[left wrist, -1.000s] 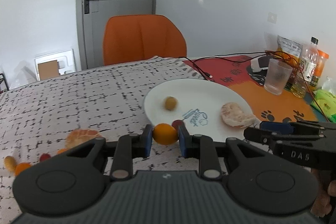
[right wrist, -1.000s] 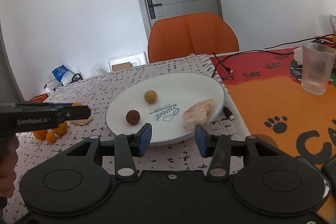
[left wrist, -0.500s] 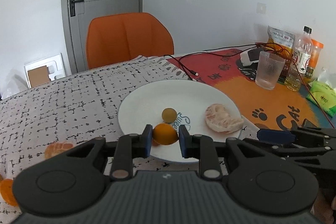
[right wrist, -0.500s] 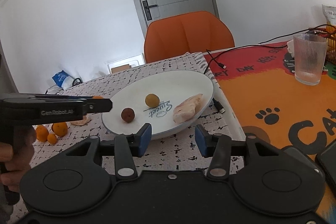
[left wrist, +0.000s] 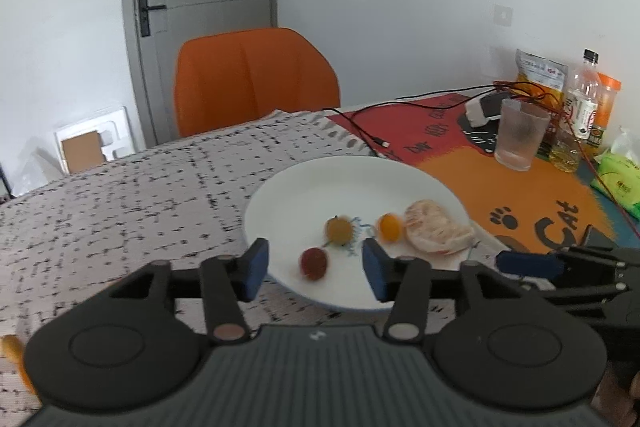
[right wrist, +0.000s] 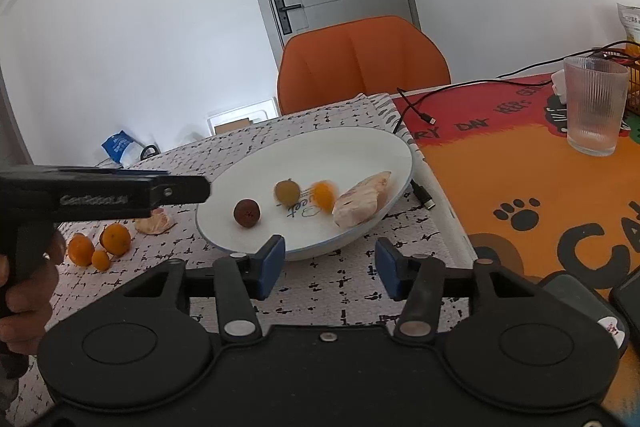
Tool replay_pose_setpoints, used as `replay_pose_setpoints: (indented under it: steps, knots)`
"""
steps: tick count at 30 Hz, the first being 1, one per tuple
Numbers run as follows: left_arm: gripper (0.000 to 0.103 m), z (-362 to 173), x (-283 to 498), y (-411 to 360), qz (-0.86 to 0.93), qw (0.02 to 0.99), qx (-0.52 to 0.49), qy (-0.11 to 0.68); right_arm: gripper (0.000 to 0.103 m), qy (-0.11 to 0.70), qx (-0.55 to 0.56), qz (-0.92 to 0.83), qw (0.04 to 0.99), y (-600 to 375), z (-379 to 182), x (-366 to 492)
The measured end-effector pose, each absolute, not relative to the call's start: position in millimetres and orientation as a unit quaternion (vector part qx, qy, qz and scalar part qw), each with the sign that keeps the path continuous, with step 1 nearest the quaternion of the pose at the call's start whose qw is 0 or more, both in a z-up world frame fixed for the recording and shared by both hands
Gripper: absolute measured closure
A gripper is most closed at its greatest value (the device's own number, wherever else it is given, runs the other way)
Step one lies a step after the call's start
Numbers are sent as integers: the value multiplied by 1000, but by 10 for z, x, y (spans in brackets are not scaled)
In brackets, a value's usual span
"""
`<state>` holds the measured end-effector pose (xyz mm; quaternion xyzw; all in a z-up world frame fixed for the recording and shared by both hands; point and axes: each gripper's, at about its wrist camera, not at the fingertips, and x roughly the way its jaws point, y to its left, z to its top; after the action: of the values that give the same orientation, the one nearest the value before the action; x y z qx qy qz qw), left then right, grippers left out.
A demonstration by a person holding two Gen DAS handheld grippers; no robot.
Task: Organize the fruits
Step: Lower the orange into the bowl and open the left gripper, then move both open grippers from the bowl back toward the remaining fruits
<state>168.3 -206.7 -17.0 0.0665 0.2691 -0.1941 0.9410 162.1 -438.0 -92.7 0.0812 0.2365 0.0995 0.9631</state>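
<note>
A white plate [left wrist: 304, 183] [right wrist: 344, 155] holds a small orange kumquat [left wrist: 390, 227] [right wrist: 323, 195], a yellow-brown fruit [left wrist: 339, 230] [right wrist: 287, 191], a dark red fruit [left wrist: 313, 263] [right wrist: 247, 213] and a peeled mandarin [left wrist: 434, 231] [right wrist: 360, 205]. My left gripper [left wrist: 315, 269] is open and empty over the plate's near rim; it shows from the side in the right wrist view [right wrist: 200, 187]. My right gripper [right wrist: 329, 269] is open and empty, just short of the plate. Three small oranges [right wrist: 98, 247] and a peeled segment [right wrist: 155, 224] lie on the cloth left of the plate.
A ribbed glass [left wrist: 520, 133] [right wrist: 595, 107], bottles [left wrist: 582, 107] and snack bags stand at the right on the orange cat mat [right wrist: 520, 179]. A black cable [right wrist: 420, 111] runs beside the plate. An orange chair [left wrist: 256, 75] stands behind the table. A phone [right wrist: 628, 297] lies at the right edge.
My left gripper opened and let go of the kumquat, which now lies blurred on the plate beside the peeled mandarin. The left gripper has drawn back slightly. The right gripper barely moved.
</note>
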Motion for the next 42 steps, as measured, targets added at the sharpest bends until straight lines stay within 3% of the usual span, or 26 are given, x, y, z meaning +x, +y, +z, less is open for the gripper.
replay_pose_setpoints:
  steps: [5,8,12,19,24,42]
  knots:
    - [39,-153,1616,-1865,-174,947,60,262,47,238,79,99,963,-4324,-919,1646]
    - [19,-152,1575,-1726,-153,952,51,259,38,236,72,101,964,-4275,-900,1647]
    - [7,-126,1500,-1568,-136,958,49,247,29,233,71,104,964,-4212,-866,1654]
    - [6,-95,1463,-1235,-101,960,20,261,6,229,52,113,966,-4023,-821,1667]
    - [2,-131,1405,-1015,-84,960,10,266,0,229,48,110,966,-3905,-814,1687]
    - [0,-297,1138,-274,-40,961,-30,270,0,239,53,148,958,-3451,-779,1758]
